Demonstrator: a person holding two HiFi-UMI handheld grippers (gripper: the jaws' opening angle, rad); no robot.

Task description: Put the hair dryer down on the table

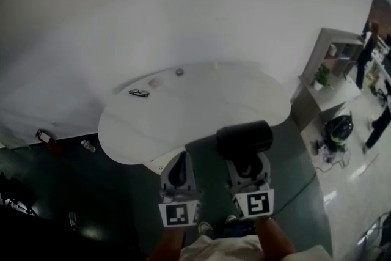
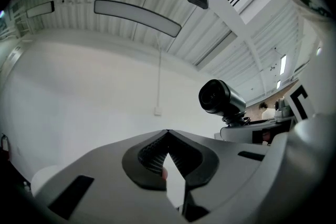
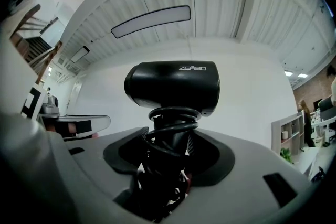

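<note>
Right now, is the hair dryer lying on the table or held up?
Held up: the right tool clamps the hair dryer by its cord-wrapped handle, body upright above the jaws.

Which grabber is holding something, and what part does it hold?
The right gripper grips the black hair dryer by its cord-wrapped handle. The left gripper is shut, holding nothing.
</note>
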